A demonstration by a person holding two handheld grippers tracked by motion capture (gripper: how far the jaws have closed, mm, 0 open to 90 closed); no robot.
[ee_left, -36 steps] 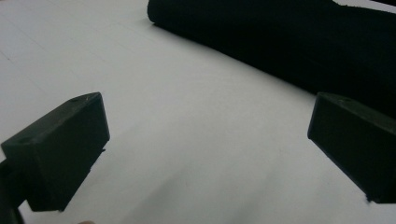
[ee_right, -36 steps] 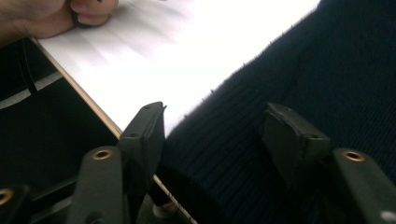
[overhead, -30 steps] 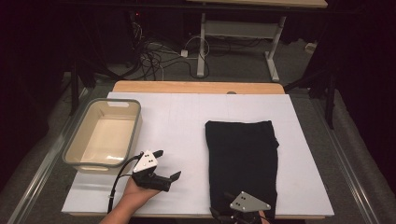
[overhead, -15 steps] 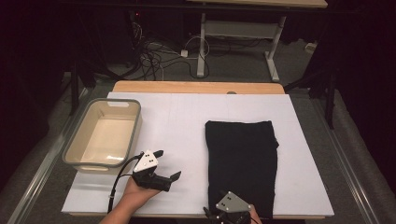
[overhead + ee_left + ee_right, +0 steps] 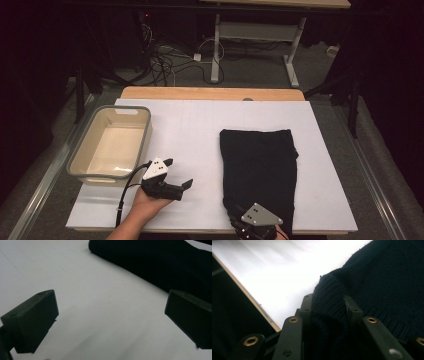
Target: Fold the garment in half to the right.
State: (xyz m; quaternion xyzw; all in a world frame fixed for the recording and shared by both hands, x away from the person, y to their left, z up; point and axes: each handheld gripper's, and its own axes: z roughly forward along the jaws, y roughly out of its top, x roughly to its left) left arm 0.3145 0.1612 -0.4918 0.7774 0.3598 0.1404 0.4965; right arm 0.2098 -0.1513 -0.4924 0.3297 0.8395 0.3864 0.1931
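While the right gripper (image 5: 239, 220) is working at the table's near edge, its jaws have just been closing and are pinching the near hem of the dark knitted garment (image 5: 260, 165), which is lying flat on the white table cover (image 5: 190, 125). Left of it, the left gripper (image 5: 177, 175) is resting low with jaws wide, nothing between them. Beyond that, the beige tub (image 5: 80, 167) is sitting apart from the garment.

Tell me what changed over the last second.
The right gripper shifted left along the near edge of the dark knit garment; its jaws have just been closing and now pinch the hem. The left gripper, the tub and the rest of the garment stayed put.
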